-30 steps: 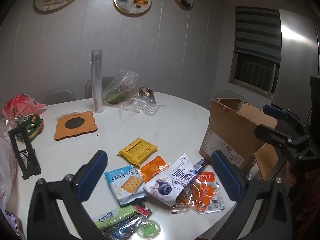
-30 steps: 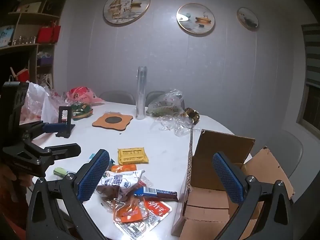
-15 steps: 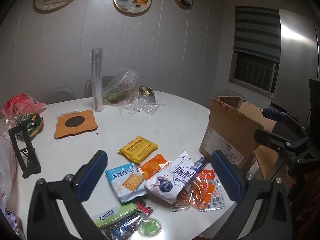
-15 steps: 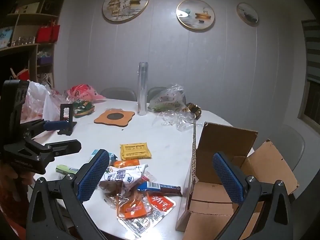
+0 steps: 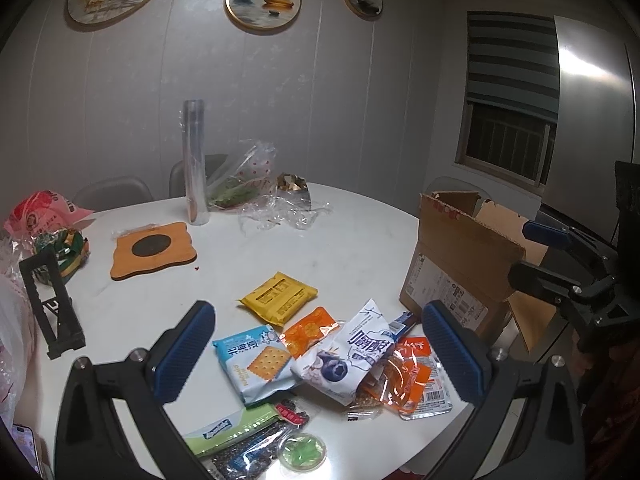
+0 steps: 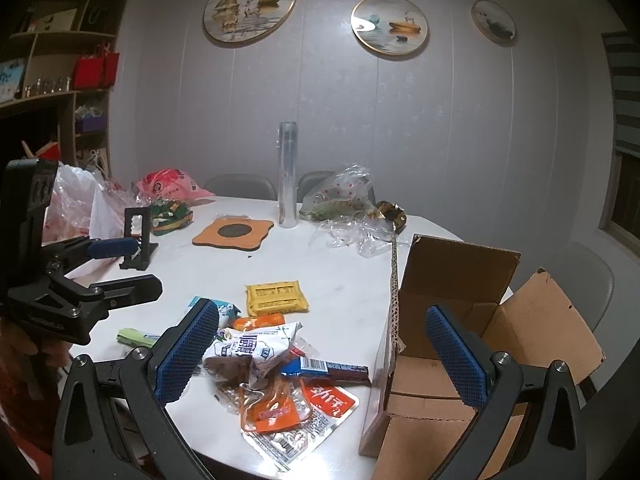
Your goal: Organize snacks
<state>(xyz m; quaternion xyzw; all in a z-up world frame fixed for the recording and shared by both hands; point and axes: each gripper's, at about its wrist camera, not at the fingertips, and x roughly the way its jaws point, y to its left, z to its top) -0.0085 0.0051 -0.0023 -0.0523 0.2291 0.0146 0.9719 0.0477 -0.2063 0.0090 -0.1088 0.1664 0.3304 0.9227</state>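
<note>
Both grippers are spread wide and hold nothing: the left gripper [image 5: 318, 354] hangs over the snack pile [image 5: 320, 344], and the right gripper [image 6: 322, 354] sits between the pile and the open cardboard box [image 6: 476, 320]. Over the last second both have only drifted slightly higher and back; no packet has shifted. So sorting has not begun. In the left wrist view the yellow packet [image 5: 279, 297] lies at twelve o'clock from the pile and the box at three o'clock.
</note>
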